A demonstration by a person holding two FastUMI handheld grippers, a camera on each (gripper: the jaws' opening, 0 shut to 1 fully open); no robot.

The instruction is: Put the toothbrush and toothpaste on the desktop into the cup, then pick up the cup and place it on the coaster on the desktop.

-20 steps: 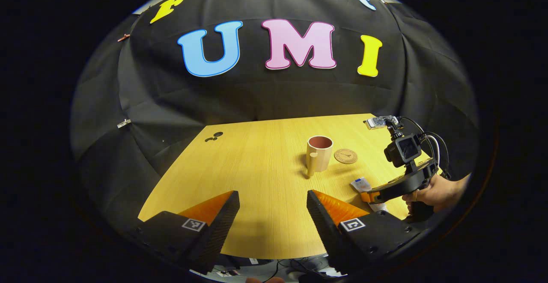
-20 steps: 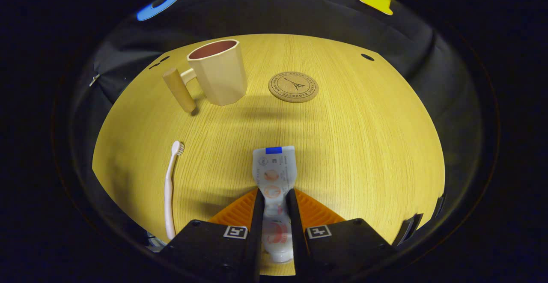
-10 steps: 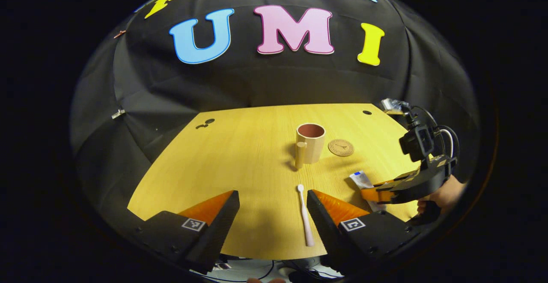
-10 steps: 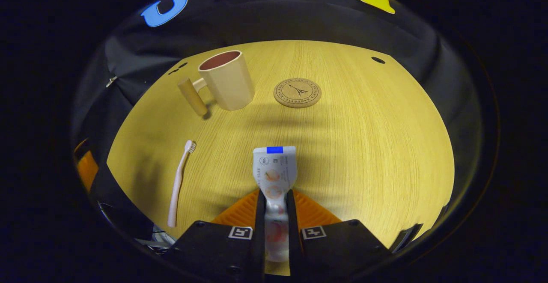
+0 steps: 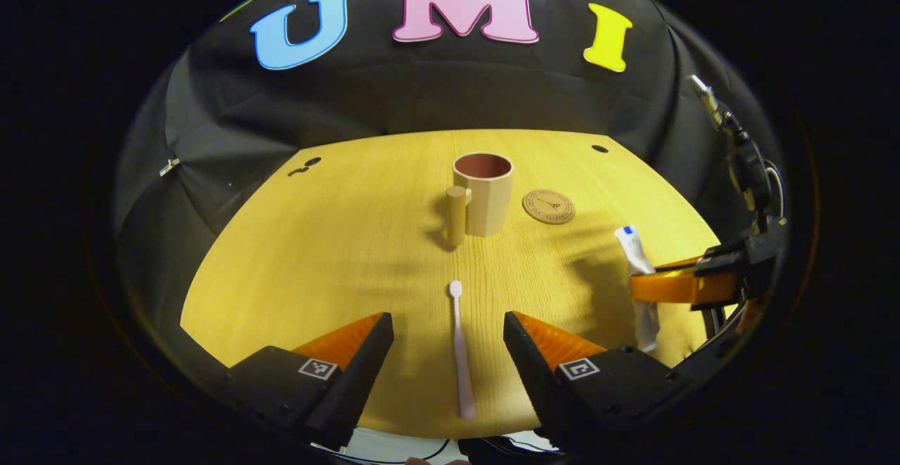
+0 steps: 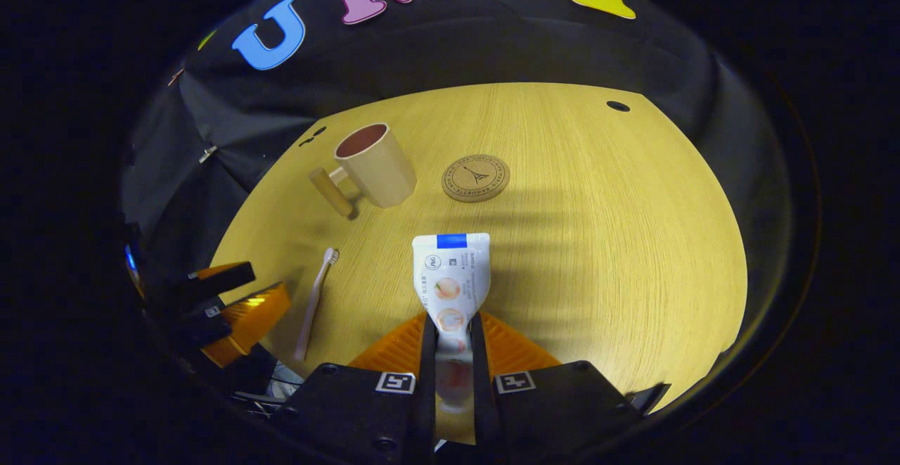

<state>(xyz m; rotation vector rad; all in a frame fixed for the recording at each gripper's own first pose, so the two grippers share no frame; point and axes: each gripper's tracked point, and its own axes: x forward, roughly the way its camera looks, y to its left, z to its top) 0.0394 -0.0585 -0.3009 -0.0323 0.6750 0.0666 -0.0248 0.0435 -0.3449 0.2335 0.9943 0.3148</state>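
My right gripper [image 6: 450,342] has both fingers pressed on the toothpaste [image 6: 450,275], pinching the tube around its lower half so that the flat crimped end with the blue band sticks out ahead of the fingertips, above the desk [image 6: 598,240]. From the left gripper view I see the same tube [image 5: 636,257] held nearly upright at the right side, off the wood.

My left gripper [image 5: 448,342] is wide open and holds nothing. The toothbrush [image 5: 460,342] lies flat on the desk in the gap between its fingers, touching neither, bristle end pointing away toward the cup [image 5: 485,183]. In the right gripper view the toothbrush [image 6: 316,303] lies just beside the left gripper [image 6: 232,303].

The cup stands upright near the middle of the desk, handle turned toward me, nothing visible inside it. The round coaster [image 5: 548,206] lies just to its right, bare, apart from the cup.
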